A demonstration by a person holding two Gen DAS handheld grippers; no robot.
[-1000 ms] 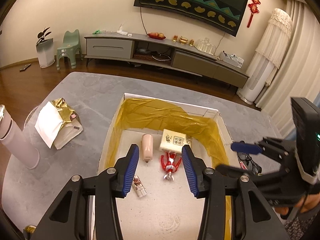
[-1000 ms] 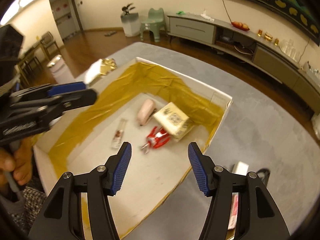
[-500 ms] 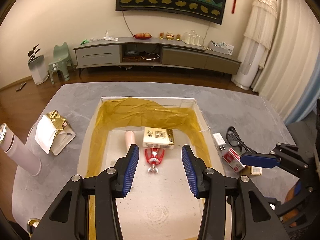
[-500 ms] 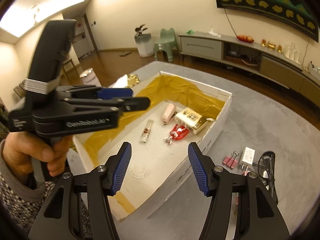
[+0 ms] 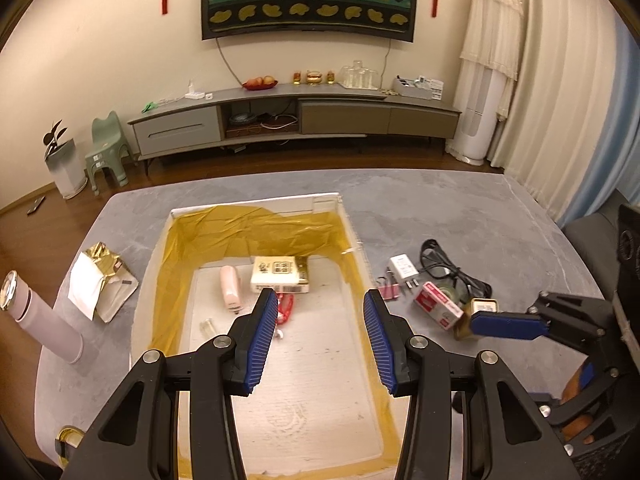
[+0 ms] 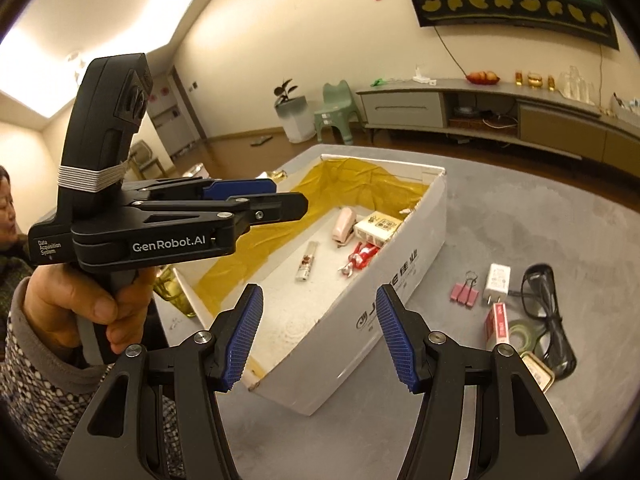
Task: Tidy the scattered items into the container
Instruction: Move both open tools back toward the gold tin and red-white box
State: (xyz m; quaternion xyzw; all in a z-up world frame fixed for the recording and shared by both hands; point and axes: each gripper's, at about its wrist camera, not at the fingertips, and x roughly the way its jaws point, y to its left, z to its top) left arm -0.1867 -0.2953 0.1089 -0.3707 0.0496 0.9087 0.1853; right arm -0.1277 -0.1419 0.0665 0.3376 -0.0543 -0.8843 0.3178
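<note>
Box (image 5: pixel 352 240) w/ items inside; both grippers (image 5: pixel 320 332) (image 6: pixel 320 336) open, empty.

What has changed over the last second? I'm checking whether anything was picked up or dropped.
Nothing was grasped or released. Both grippers pulled back from above the box: the left gripper rose and swung rightward, the right gripper withdrew to the box's outer side, so the binder clips, charger and cable now show. Jaws stayed open and empty; box contents stayed put.

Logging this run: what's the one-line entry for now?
left tool: open, over box | right tool: open, empty | pink clips: on table
</note>
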